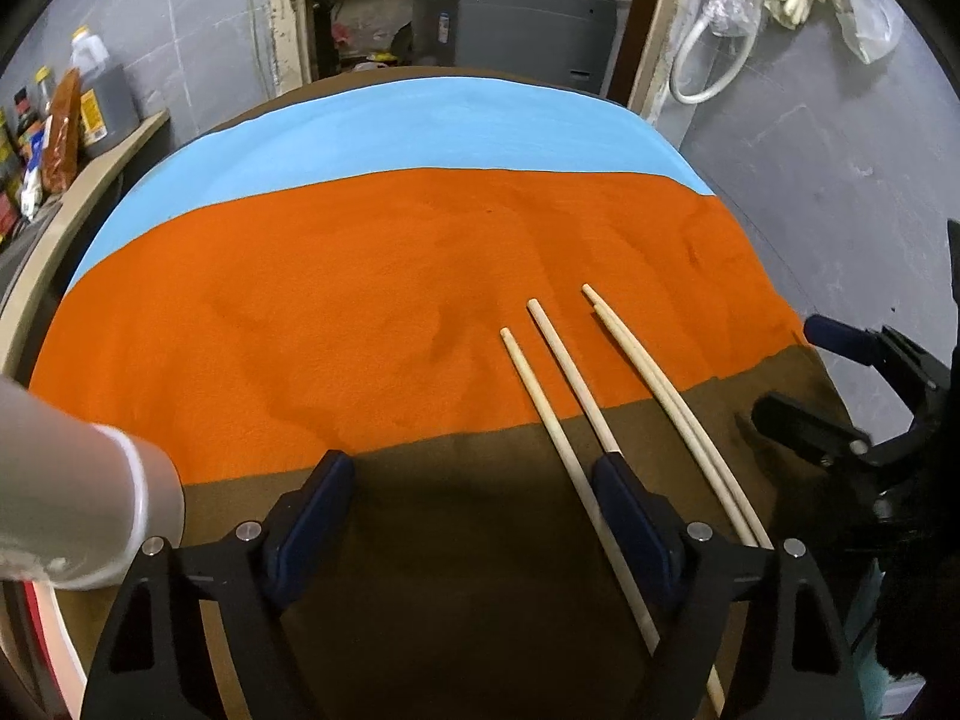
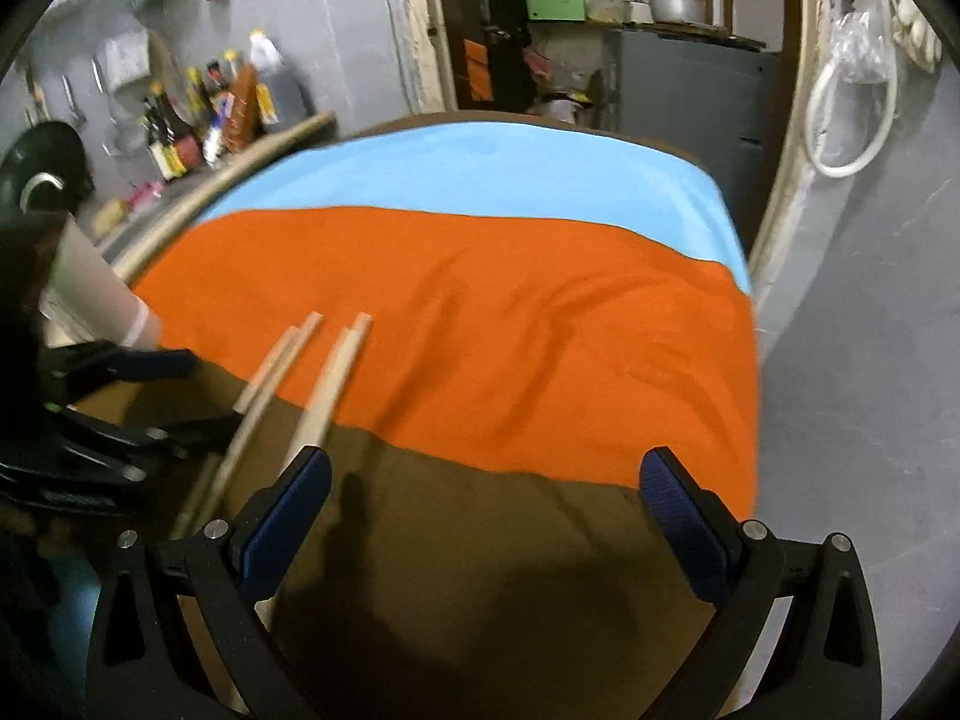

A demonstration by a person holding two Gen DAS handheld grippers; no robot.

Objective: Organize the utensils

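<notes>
Several pale wooden chopsticks lie side by side across the orange and brown cloth, tips pointing away. My left gripper is open and empty, low over the brown cloth, with its right finger beside the chopsticks. A white cup lies on its side at the left. My right gripper is open and empty, hovering over the brown cloth to the right of the chopsticks. The right gripper also shows in the left wrist view at the table's right edge. The cup shows blurred at the left in the right wrist view.
The table is covered with blue, orange and brown cloth. A shelf with sauce bottles runs along the left wall. A grey cabinet stands behind the table. Grey floor lies to the right.
</notes>
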